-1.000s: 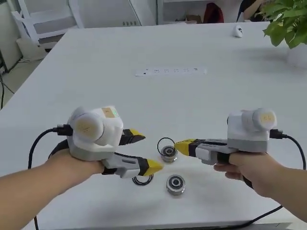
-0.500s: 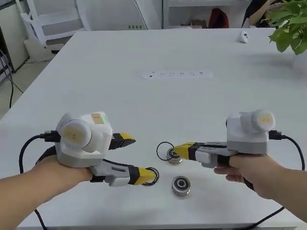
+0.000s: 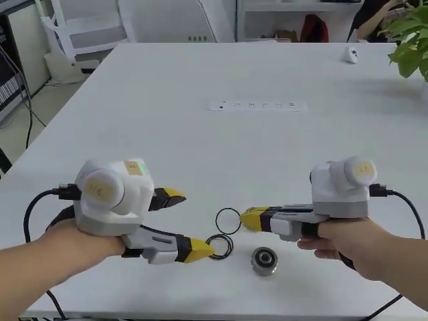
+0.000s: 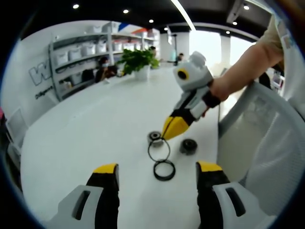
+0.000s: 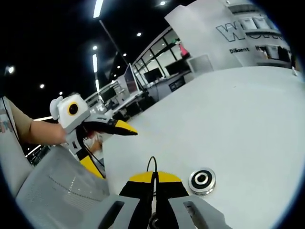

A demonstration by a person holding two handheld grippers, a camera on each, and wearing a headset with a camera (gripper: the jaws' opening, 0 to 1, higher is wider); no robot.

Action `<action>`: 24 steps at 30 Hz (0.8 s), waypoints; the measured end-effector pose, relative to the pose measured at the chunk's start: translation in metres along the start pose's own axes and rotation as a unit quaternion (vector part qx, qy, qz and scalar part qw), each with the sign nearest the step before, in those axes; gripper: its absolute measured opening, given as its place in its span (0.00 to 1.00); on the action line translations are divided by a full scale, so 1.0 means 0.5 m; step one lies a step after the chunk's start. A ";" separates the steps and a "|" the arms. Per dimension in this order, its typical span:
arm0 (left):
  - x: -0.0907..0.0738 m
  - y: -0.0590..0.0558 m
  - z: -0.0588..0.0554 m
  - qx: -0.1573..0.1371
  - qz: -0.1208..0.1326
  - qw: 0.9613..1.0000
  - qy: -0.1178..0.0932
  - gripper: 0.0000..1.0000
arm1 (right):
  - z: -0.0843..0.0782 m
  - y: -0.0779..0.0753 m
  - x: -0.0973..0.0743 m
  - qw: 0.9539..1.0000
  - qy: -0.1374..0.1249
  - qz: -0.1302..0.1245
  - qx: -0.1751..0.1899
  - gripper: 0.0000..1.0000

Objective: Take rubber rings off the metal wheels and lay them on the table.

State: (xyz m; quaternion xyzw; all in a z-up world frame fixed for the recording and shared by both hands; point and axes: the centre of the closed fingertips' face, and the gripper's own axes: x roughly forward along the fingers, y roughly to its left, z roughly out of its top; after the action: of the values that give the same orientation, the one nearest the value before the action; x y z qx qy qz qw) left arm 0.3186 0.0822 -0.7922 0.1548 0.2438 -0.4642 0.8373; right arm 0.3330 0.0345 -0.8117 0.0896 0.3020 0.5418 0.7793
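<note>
- The left gripper (image 3: 186, 223) is wide open and empty. Its lower jaw is just short of a loose ring (image 3: 219, 245), which lies flat on the counter (image 3: 254, 147) at its 3 o'clock.
- At that ring's 12 o'clock, the held ring (image 3: 227, 221) is pinched at one spot on its band by the fully closed right gripper (image 3: 249, 219). I can't tell whether it touches the counter.
- The rings look thin, light and limp. I'd pinch across the band and expect sagging, and perhaps clinging on release.
- A dark-rimmed wheel (image 3: 265, 261) sits at the held ring's 5 o'clock, probably not yet stripped. It looks dense, hard and apt to skid, so it wants steadying while its ring is peeled at the edge.
- Another wheel (image 5: 201, 180), shiny, sits at 2 o'clock off the right gripper's tips.
</note>
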 end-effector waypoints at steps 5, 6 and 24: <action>-0.008 0.005 -0.006 -0.002 0.001 1.000 0.002 0.66 | -0.013 -0.003 0.011 1.000 0.014 0.005 0.006 0.00; -0.009 0.006 -0.008 -0.003 0.001 1.000 0.002 0.66 | -0.017 -0.005 0.013 1.000 0.018 0.005 0.006 0.00; -0.007 0.013 -0.026 -0.014 -0.002 1.000 0.008 0.66 | -0.057 -0.010 0.035 0.998 0.057 0.014 0.034 0.00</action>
State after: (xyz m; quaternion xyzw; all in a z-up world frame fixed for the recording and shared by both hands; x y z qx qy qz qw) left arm 0.3192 0.0943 -0.8011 0.1462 0.2578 -0.4614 0.8362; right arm 0.3251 0.0429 -0.8433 0.0892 0.3625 0.5466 0.7496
